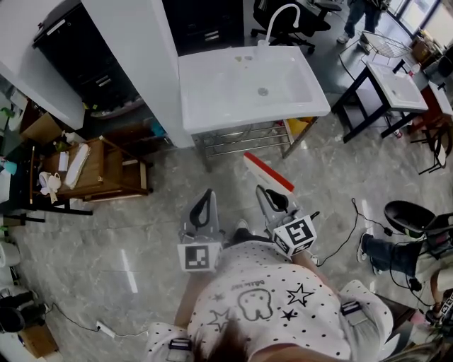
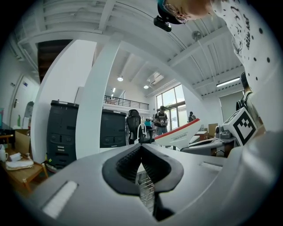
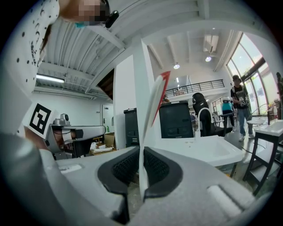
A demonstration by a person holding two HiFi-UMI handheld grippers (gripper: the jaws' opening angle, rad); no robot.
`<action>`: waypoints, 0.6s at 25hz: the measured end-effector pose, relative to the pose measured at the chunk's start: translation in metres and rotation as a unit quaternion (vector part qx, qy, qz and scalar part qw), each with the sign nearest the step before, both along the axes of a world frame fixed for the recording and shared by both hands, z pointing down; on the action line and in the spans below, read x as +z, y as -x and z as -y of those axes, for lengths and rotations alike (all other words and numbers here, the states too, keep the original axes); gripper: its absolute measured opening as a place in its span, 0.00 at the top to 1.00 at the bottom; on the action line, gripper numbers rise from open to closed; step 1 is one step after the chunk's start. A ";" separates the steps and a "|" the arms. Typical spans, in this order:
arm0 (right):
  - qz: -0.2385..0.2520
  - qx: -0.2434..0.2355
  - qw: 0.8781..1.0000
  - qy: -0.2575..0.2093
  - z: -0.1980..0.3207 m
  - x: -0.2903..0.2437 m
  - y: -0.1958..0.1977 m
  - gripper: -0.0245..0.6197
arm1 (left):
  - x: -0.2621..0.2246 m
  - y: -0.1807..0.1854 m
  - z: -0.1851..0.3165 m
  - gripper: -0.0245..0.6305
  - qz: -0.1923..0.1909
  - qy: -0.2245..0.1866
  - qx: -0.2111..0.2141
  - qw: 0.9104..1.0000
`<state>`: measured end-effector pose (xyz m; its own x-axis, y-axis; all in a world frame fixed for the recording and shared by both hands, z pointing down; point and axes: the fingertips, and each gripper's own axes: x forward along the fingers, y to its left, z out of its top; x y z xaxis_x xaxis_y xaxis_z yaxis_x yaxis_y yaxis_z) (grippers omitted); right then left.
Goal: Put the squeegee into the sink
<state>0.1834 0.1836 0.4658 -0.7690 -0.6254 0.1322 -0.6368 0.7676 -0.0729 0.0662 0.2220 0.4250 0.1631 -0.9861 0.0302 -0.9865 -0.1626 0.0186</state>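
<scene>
A white squeegee with a red edge (image 1: 267,172) sticks forward out of my right gripper (image 1: 265,191), which is shut on its thin handle end. In the right gripper view the squeegee (image 3: 150,114) rises upright from between the pads (image 3: 155,167). The white sink (image 1: 248,88) stands on a metal frame ahead of both grippers, and its basin (image 3: 208,148) lies beyond the squeegee's tip. To the left of the right one, my left gripper (image 1: 207,194) is shut with nothing in it; its pads (image 2: 152,161) meet. From the left gripper view the squeegee (image 2: 181,132) shows at the right.
A curved faucet (image 1: 276,21) stands at the sink's far rim. A white pillar (image 1: 134,56) rises left of the sink, with a wooden cart (image 1: 106,170) farther left. A second sink table (image 1: 396,85), a black stool (image 1: 410,212) and a floor cable (image 1: 347,233) are at the right.
</scene>
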 end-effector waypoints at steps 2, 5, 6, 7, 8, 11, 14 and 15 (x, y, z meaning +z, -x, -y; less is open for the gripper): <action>0.000 -0.001 1.000 -0.001 0.008 0.000 -0.003 0.93 | -0.001 -0.005 0.007 0.97 0.005 -0.005 0.004 1.000; 0.003 -0.001 1.000 0.003 0.016 0.003 -0.007 0.93 | -0.001 -0.011 0.014 0.97 0.003 -0.007 0.007 1.000; 0.004 -0.001 1.000 0.003 0.017 0.003 -0.009 0.93 | -0.001 -0.013 0.016 0.97 0.001 -0.007 0.007 1.000; 0.004 0.000 1.000 0.003 0.018 0.004 -0.011 0.93 | -0.001 -0.015 0.017 0.97 0.001 -0.006 0.008 1.000; 0.004 0.000 1.000 0.003 0.019 0.004 -0.012 0.93 | 0.000 -0.016 0.018 0.97 0.003 -0.005 0.008 1.000; 0.006 0.001 1.000 0.006 0.018 0.010 -0.016 0.93 | 0.003 -0.019 0.019 0.96 0.012 -0.005 0.010 1.000; 0.009 0.002 1.000 0.012 0.017 0.014 -0.019 0.93 | 0.005 -0.020 0.020 0.96 0.014 -0.003 0.010 1.000; 0.009 0.003 1.000 0.013 0.017 0.014 -0.019 0.93 | 0.006 -0.020 0.020 0.96 0.012 0.000 0.009 1.000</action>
<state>0.2027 0.1666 0.4800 -0.7677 -0.6266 0.1346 -0.6398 0.7614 -0.1047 0.0863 0.2017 0.4309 0.1798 -0.9831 0.0336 -0.9836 -0.1801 -0.0059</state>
